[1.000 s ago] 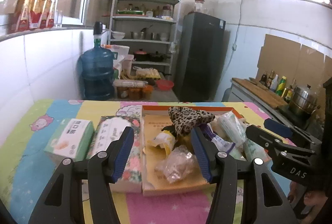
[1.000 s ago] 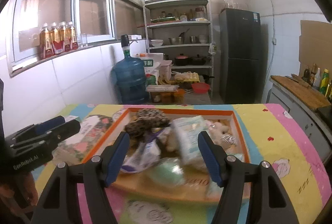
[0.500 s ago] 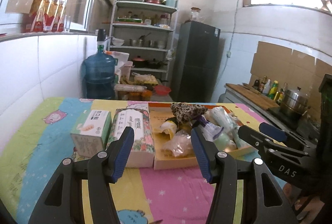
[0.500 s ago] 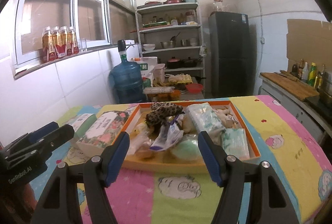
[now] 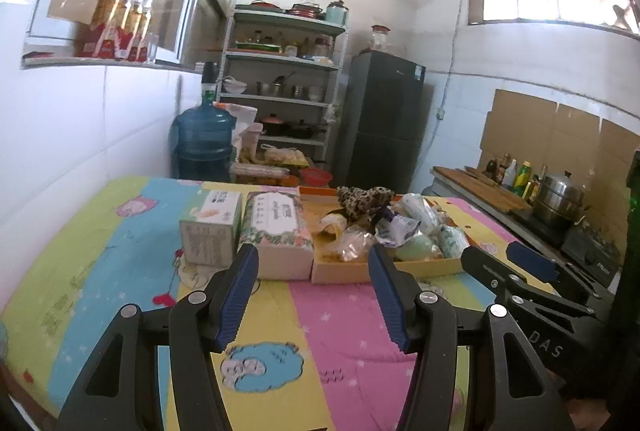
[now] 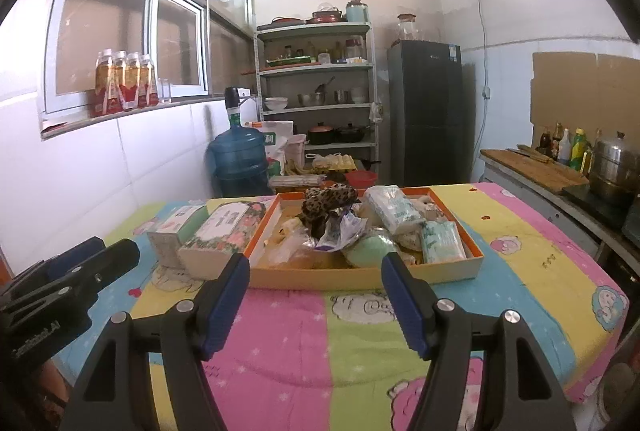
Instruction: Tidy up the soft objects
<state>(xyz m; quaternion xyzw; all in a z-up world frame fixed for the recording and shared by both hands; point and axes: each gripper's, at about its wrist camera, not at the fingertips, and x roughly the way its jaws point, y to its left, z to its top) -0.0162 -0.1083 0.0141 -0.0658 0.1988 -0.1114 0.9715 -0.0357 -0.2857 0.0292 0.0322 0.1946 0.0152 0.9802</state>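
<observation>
Grippers wide apart, tray of soft things ahead

Views differ mainly in angle. From the left wrist, the green-topped tissue box (image 5: 211,227) and the floral tissue box (image 5: 277,235) sit just ahead of the left gripper (image 5: 313,295), side by side, with the orange tray (image 5: 340,273) ahead and to its right; only the tray's near wall and part of its heap show there. The right gripper (image 5: 508,263) shows at the right edge, seen from the side. From the right wrist, the tray (image 6: 364,277) lies straight ahead of the right gripper (image 6: 314,301) and its whole inside shows: a leopard-print cloth (image 6: 330,197) at the far side, a clear crumpled bag (image 6: 290,249) near the left front, a pale green round pack (image 6: 370,251) near the front, and a white-and-green packet (image 6: 442,241) along the right wall. Both tissue boxes stand to the left of the tray there, the floral one close beside its wall. The left gripper (image 6: 94,255) shows at the left edge.

Both grippers have their blue-padded jaws spread wide, holding nothing and touching nothing, above the patterned cloth (image 6: 304,347) short of the tray.
</observation>
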